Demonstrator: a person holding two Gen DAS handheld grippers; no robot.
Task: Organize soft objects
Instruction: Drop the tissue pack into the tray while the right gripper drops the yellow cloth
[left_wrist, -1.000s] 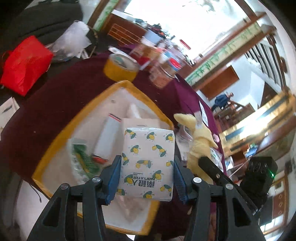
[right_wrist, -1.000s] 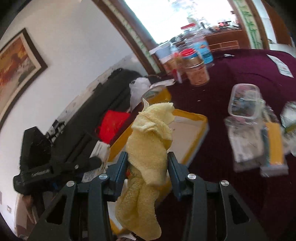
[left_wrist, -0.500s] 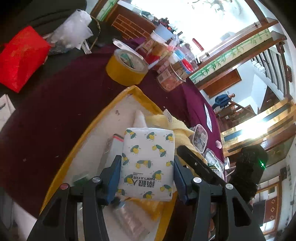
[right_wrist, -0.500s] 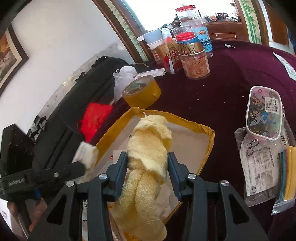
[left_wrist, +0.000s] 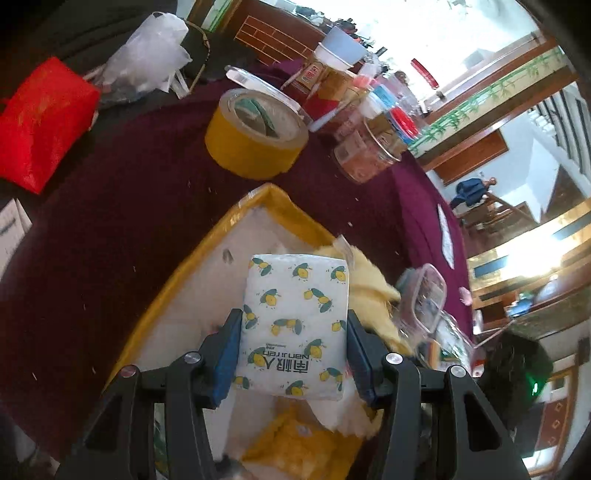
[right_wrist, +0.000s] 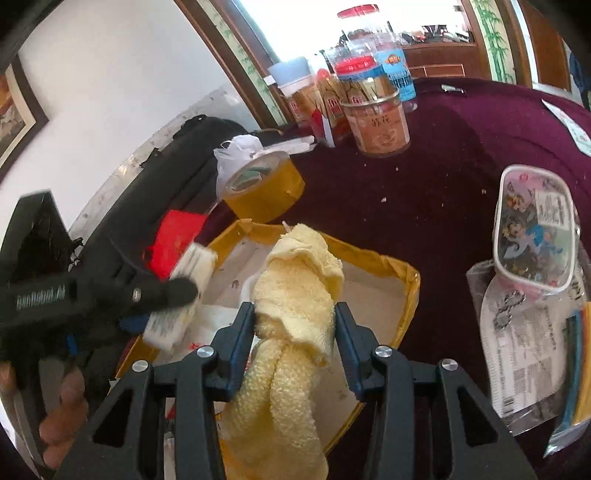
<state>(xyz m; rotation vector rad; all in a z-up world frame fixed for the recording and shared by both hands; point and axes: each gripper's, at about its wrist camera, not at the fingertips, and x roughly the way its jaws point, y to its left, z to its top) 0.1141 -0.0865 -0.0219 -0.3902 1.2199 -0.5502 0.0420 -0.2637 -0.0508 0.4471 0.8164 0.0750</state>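
left wrist: left gripper (left_wrist: 293, 332) clamps tissue pack (left_wrist: 295, 325), which hides tray (left_wrist: 192, 258) floor ahead; towel (left_wrist: 369, 291) now just right; tape roll (left_wrist: 255, 133) nearer | right wrist: right gripper (right_wrist: 294, 325) squeezes towel (right_wrist: 295, 295) over tray (right_wrist: 410, 291); left gripper (right_wrist: 110, 295) blurred, closer; bare cloth right

The tissue pack (left_wrist: 293, 325) wears a thin, slightly glossy plastic film printed with lemons. Just right of it, the yellow towel (right_wrist: 297, 295) is rough terry cloth — looped and matt. Beneath the pack, the tray (left_wrist: 280, 206) has a shiny yellow rim and a dull white floor, perhaps paper. Beyond the tray, the tablecloth (left_wrist: 122, 206) looks like matt maroon velvet, and the tape roll (left_wrist: 255, 133) — glossy plastic.
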